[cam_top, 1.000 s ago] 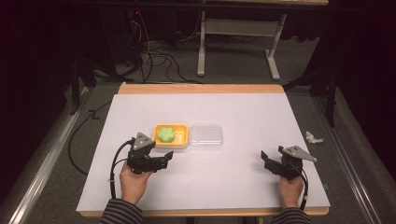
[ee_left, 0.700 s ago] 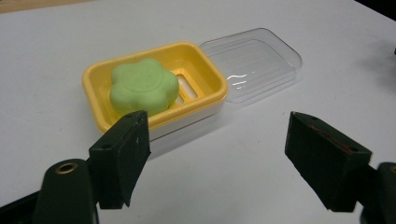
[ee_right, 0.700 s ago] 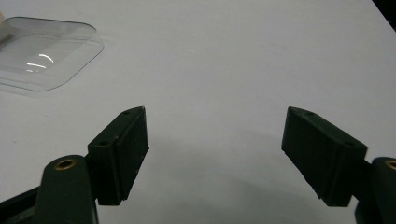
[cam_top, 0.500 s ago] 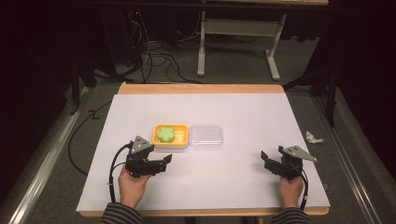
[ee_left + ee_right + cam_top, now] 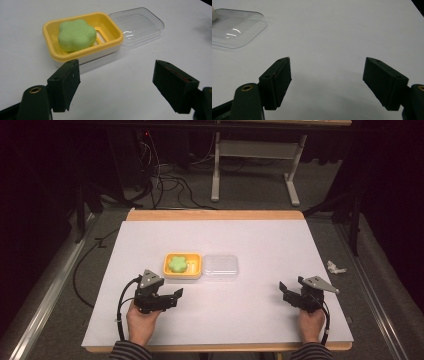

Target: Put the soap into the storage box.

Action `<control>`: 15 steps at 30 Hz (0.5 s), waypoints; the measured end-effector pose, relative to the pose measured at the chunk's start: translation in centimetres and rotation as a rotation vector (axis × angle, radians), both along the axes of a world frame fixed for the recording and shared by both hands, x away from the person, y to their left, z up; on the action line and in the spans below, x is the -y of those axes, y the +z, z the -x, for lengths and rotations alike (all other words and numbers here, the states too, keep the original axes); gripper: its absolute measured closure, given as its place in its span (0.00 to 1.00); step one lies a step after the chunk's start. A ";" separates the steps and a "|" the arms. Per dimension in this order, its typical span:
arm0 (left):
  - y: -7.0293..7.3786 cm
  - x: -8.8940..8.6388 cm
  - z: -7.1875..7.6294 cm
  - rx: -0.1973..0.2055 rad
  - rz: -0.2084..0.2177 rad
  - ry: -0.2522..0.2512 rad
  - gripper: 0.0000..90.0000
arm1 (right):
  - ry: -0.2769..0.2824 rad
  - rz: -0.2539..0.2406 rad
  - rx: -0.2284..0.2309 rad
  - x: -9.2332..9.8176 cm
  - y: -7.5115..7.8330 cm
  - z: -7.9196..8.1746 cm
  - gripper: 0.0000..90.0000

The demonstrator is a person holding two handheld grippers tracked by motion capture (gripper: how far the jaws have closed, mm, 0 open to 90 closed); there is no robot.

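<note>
Just ahead of left claw (image 5: 116,82), spread w/ nothing between, sits yellow soap dish (image 5: 82,37) w/ green soap (image 5: 76,35); right claw (image 5: 327,82) also spread.

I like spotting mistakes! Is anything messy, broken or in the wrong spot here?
Nothing is spilled or broken. The clear lid lies off the yellow soap dish, right beside it, and a crumpled white scrap sits on the floor past the table's right edge.

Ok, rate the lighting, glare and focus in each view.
High view: white table brightly lit, surroundings dark, slightly soft. Left gripper view: green soap sharp, glare streak on clear lid, near tool tips soft. Right gripper view: lid shows highlights; soft shadows under tool.
</note>
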State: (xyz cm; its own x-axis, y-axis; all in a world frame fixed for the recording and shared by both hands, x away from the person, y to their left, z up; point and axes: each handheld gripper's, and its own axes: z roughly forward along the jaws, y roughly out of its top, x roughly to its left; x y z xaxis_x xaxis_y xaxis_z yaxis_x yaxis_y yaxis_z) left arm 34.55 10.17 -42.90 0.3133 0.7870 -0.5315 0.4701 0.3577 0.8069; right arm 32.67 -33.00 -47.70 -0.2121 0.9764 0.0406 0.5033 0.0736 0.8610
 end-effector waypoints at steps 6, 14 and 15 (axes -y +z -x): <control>-0.4 0.0 0.1 -0.009 -0.002 0.001 0.25 | 0.003 0.004 0.004 0.0 0.0 0.0 0.26; -1.1 -0.2 0.0 -0.026 0.004 0.010 0.25 | 0.005 0.007 0.004 0.0 0.0 0.0 0.26; -1.2 -0.2 -0.1 -0.026 0.001 0.009 0.25 | 0.005 0.007 0.004 0.0 0.0 0.0 0.26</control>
State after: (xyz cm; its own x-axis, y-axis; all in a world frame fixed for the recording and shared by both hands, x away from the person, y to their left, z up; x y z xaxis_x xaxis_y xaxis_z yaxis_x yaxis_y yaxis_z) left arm 34.60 10.38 -44.11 0.2922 0.7893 -0.5400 0.4875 0.3628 0.7942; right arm 32.71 -33.00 -47.72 -0.2172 0.9756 0.0326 0.4992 0.0823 0.8625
